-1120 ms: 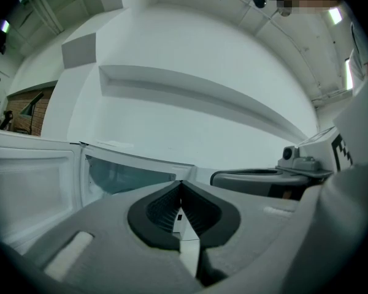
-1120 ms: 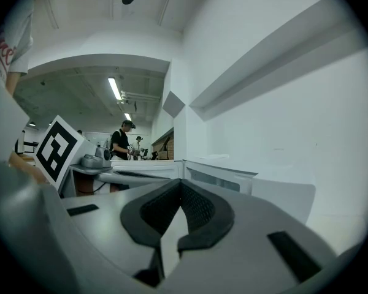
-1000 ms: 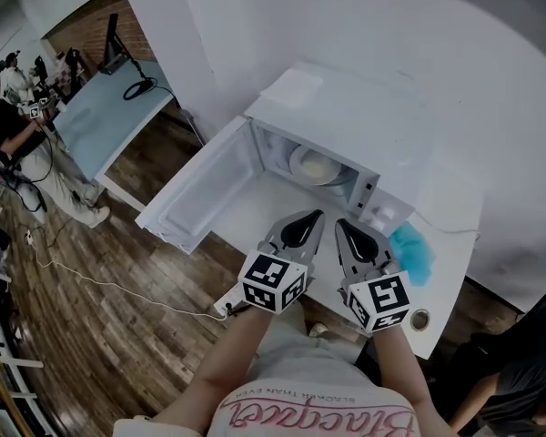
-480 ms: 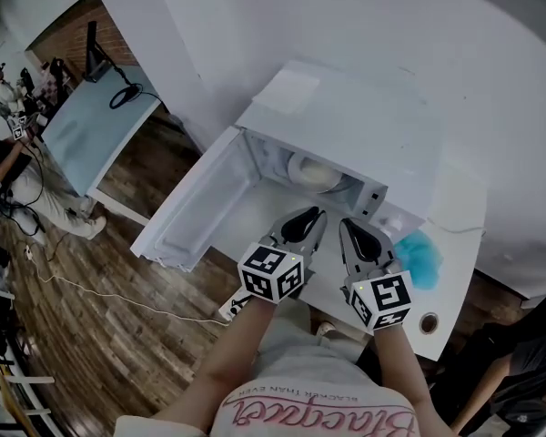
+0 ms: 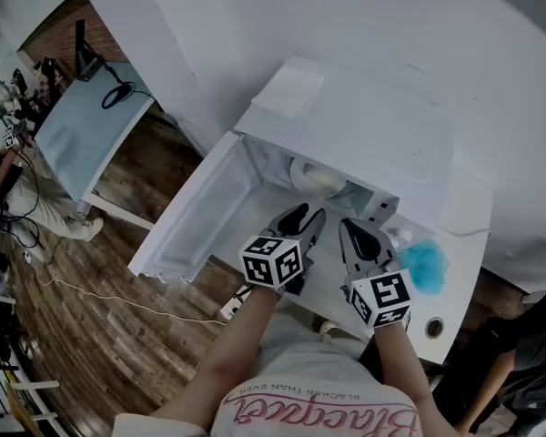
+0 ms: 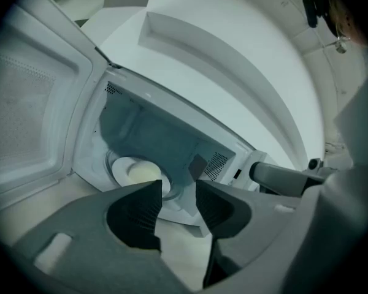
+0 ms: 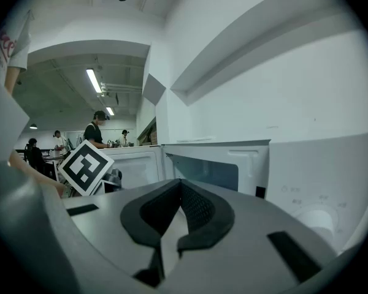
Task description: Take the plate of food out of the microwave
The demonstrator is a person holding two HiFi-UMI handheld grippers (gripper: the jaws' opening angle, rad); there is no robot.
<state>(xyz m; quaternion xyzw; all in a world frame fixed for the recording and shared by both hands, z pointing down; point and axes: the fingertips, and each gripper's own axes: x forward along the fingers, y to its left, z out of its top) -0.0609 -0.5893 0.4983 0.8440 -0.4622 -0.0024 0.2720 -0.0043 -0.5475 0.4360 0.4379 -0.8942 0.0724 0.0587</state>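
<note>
Ahead of the left hand-held gripper (image 6: 179,192), whose jaws are opening with nothing between them, the plate (image 6: 135,171) of food sits inside the open microwave (image 5: 346,126). The right hand-held gripper (image 7: 180,188) is closed and empty. Gripping one rim could tilt it and spill food.

1. Left gripper (image 5: 300,217): jaws opening, with nothing between them.
2. Right gripper (image 5: 348,228): jaws together, empty.
3. Both grippers point forward, side by side, near each other but apart.
4. Left forearm (image 5: 223,367) and right forearm (image 5: 405,362): bare, extended forward from the torso.
</note>
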